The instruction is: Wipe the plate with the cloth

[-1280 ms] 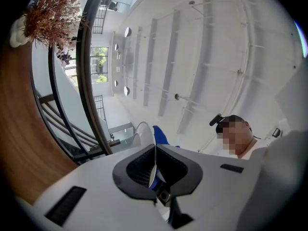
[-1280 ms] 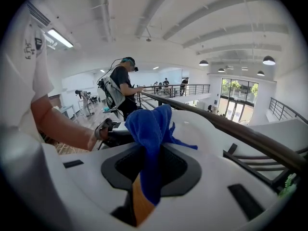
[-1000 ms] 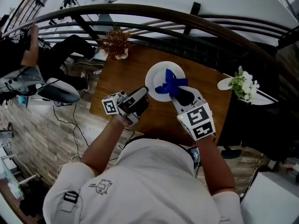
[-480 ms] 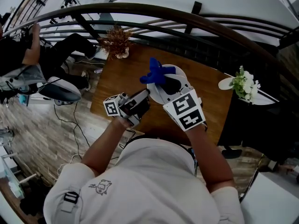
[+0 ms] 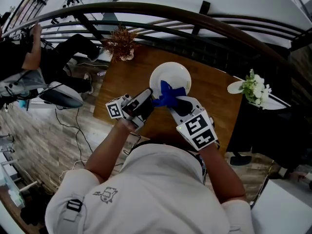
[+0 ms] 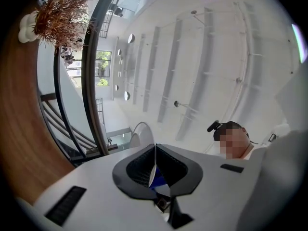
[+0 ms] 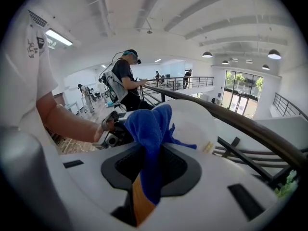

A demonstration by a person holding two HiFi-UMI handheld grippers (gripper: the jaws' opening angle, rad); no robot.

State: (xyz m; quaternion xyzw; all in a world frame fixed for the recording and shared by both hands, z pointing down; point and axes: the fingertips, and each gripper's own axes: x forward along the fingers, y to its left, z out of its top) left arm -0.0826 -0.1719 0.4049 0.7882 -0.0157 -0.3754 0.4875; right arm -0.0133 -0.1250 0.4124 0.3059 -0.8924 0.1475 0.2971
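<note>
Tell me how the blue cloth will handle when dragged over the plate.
Probably floppy: the blue cloth bunches and droops from the right gripper instead of holding shape. Likely light and soft, so it should conform to the plate, though loose folds may trail.

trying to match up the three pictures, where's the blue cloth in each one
Head view: the cloth sits just below the middle, over the near edge of the plate.
Left gripper view: only a small blue bit of it shows, low between the jaws, behind the plate's thin edge.
Right gripper view: lower middle, clamped in the right gripper, in front of the plate.
Shared landmark: the curved dark railing.
</note>
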